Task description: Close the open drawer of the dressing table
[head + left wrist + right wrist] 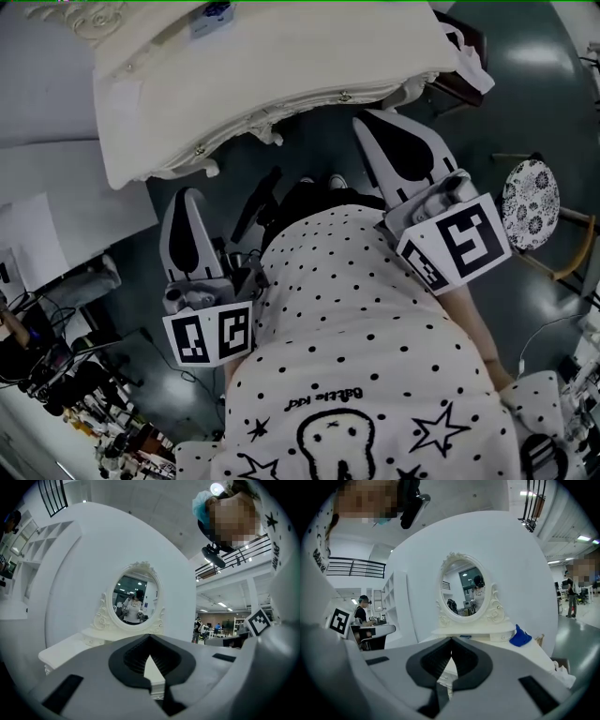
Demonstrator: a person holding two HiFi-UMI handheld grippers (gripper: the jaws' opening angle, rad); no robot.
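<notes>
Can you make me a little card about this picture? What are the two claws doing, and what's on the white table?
place: white dressing table with an oval mirror
on the table: something blue
left claw: shut, holding nothing
right claw: shut, holding nothing
both claws: pointing toward the table
drawer: can't tell if it is open
nearby: stool with a flowery seat

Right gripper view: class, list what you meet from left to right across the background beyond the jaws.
Person in a dark cap at a desk → white open shelf unit → oval mirror in an ornate white frame → small blue crumpled object → standing person at the far right.
</notes>
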